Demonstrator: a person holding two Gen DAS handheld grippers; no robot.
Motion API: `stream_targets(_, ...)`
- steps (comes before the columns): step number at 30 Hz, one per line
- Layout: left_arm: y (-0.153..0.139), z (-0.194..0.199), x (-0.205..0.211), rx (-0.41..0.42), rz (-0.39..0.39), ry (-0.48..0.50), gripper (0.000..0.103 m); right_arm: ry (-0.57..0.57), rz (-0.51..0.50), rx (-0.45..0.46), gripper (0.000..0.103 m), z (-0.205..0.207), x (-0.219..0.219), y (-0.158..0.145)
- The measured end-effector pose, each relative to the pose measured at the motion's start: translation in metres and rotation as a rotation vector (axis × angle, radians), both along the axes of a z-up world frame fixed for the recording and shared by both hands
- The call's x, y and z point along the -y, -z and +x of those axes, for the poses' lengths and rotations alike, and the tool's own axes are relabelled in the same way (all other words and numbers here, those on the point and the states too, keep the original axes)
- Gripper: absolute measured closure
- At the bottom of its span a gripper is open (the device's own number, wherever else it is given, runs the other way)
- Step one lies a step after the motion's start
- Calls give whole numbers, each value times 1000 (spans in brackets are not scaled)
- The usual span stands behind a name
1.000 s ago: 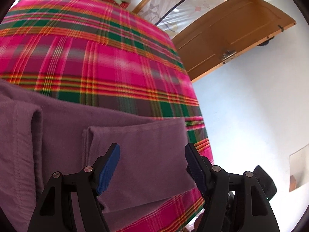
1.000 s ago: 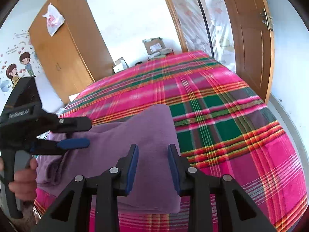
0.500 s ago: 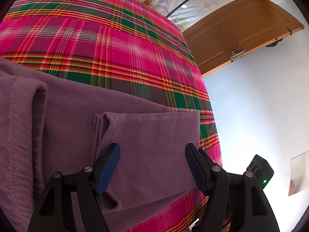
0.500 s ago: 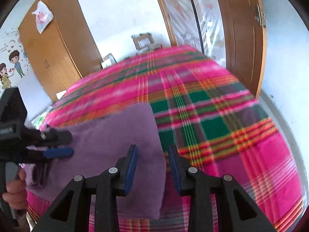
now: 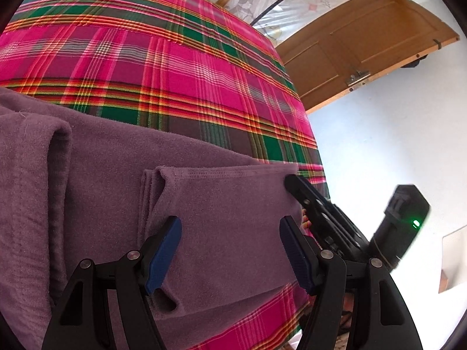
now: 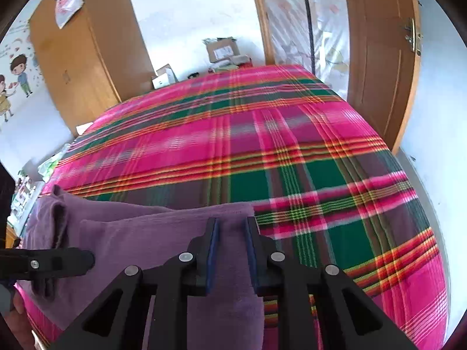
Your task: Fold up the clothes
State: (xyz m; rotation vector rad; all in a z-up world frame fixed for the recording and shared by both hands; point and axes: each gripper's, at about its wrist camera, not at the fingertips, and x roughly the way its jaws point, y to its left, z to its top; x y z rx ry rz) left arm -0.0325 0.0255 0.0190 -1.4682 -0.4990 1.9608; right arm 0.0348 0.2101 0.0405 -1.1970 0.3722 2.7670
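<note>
Purple garment [image 5: 96, 192] lies on the near part of the plaid bedspread [image 5: 186, 67], partly folded: a long rolled fold at the left, and a flat doubled panel with a stitched hem toward the bed's right edge. My left gripper [image 5: 230, 250] hovers over that panel with its jaws standing wide, blue pads clear of the cloth on both sides, nothing in them. My right gripper [image 6: 230, 250] sits at the panel's far right corner; its jaws have just been closing and are now narrow, with a strip of the purple fabric between the pads. I cannot tell from either view whether the pads actually press the cloth yet, since a gap shows between them. In the left wrist view the right gripper's black fingers [image 5: 300, 189] meet the hem corner. Handling judgement: the fabric looks like soft brushed knit or fleece, light, limp, with no stiffness of its own, so it should drape and sag when lifted and the layers may slide apart. It looks grippy, not slick. Best hold is at the stitched hem corners, catching all layers at once, one gripper per corner, keeping the edge taut.
</note>
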Motion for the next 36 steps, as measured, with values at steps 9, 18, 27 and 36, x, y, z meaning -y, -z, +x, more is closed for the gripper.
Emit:
stream_targets(9, 0, 2, 1, -3, 0, 3, 32, 11, -61, -88, 83, 33, -21, -14)
stream_targets(18, 2, 2, 2, 3, 6, 2, 32, -3, -48, -133, 63, 108, -23, -15)
stream_targets(27, 3, 4, 1, 0, 6, -7, 32, -146, 176, -71, 58, 122, 28, 2)
stream_targets(36, 3, 3, 0, 1, 1, -14, 31, -52, 110, -68, 58, 109, 16, 8)
